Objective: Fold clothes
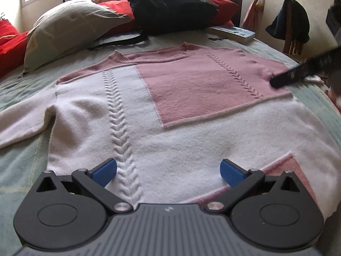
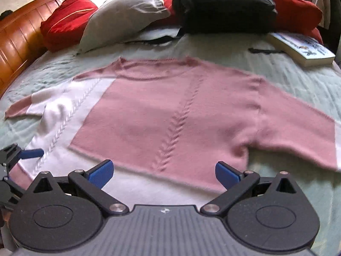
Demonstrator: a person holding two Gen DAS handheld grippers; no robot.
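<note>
A pink and white knit sweater [image 1: 181, 115] lies spread flat, front up, on a pale green bedcover [image 1: 21, 166], neck toward the far side. My left gripper [image 1: 168, 173] hovers over the white hem area, jaws wide apart and holding nothing, one blue pad beside the cable stitch. My right gripper [image 2: 164, 173] is open and empty over the lower edge of the sweater's [image 2: 170, 111] pink panel. The right sleeve [image 2: 298, 136] stretches out to the right. The left gripper's blue fingertip [image 2: 32, 153] shows at the left edge of the right wrist view.
A grey pillow [image 1: 70, 27], red cushions [image 2: 68, 19] and a black backpack [image 1: 170, 4] crowd the far side of the bed. A book [image 2: 302, 47] lies at the far right. A wooden headboard [image 2: 19, 36] is on the left. A blurred dark shape [image 1: 298, 72] crosses the right edge.
</note>
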